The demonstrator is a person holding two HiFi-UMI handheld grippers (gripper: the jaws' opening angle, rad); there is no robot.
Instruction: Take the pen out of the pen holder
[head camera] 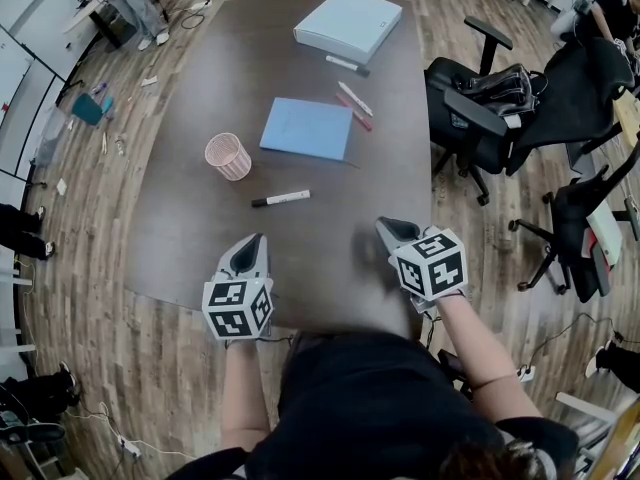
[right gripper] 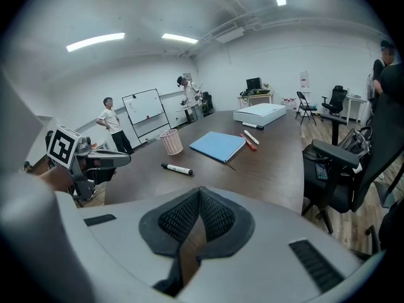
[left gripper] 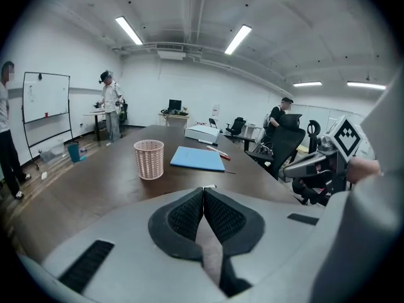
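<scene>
A pink mesh pen holder [head camera: 228, 156] stands upright on the dark table [head camera: 190, 88], also seen as the pen holder [left gripper: 149, 159] and the pen holder [right gripper: 170, 142]. A black-and-white marker pen [head camera: 280, 199] lies flat on the table just in front of it, shown again as the pen [right gripper: 177, 168]. My left gripper [head camera: 254, 243] hovers at the near table edge, shut and holding nothing. My right gripper [head camera: 385, 230] is beside it at the same edge, jaws shut and empty. Both grippers are well short of the holder and the pen. I cannot see inside the holder.
A blue folder [head camera: 306, 128] lies mid-table with a pink pen [head camera: 354, 112] and a white pen [head camera: 355, 98] beside it. A white box [head camera: 347, 25] sits at the far end with another marker [head camera: 346, 64]. Black office chairs [head camera: 495, 98] crowd the right side. People stand far off.
</scene>
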